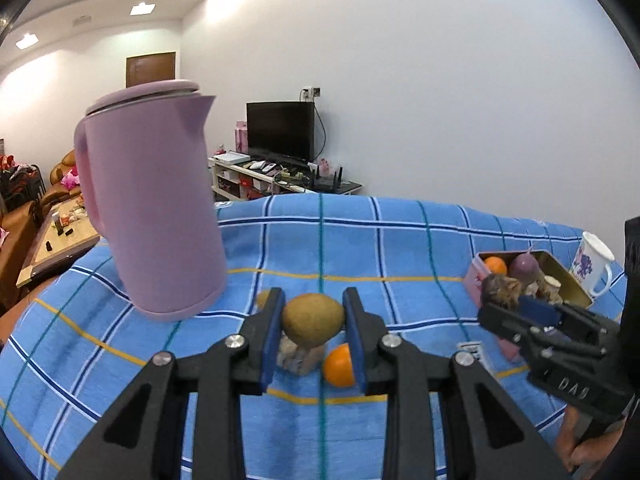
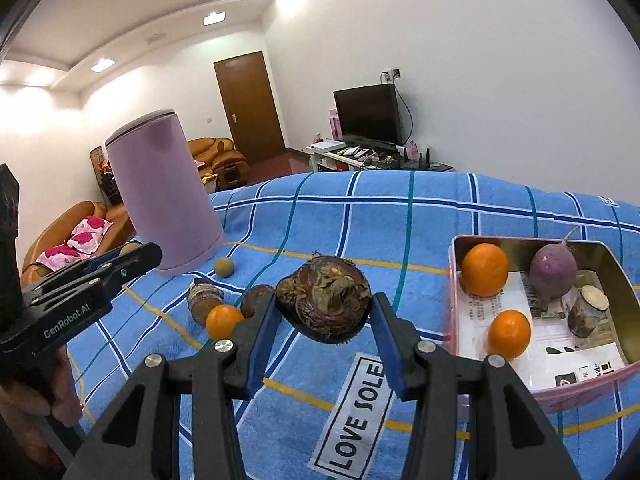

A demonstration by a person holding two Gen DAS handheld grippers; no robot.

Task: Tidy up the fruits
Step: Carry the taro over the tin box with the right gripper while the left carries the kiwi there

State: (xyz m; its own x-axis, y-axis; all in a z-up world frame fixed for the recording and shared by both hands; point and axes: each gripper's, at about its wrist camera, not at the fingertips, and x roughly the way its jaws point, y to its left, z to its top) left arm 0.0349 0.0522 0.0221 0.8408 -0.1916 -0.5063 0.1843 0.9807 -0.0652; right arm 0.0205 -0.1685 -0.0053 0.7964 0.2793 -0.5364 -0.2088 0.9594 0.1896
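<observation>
Fruits are gripped: left gripper point(image 1: 313, 322) pinches the kiwi point(image 1: 313, 319), right gripper point(image 2: 324, 312) clamps the brown bulb point(image 2: 325, 304); carry both level over the tin point(image 2: 536, 388) on your right.

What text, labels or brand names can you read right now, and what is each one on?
"LOVE SOLE": white label sewn on the blue checked cloth.
"GenRobot.AI": side of the left gripper, seen from the right wrist.
"DAS": body of the right gripper, seen from the left wrist; blurred, so uncertain.
Printed paper lining the tin box: too small to read.
Mug: pattern only, no readable text.
</observation>
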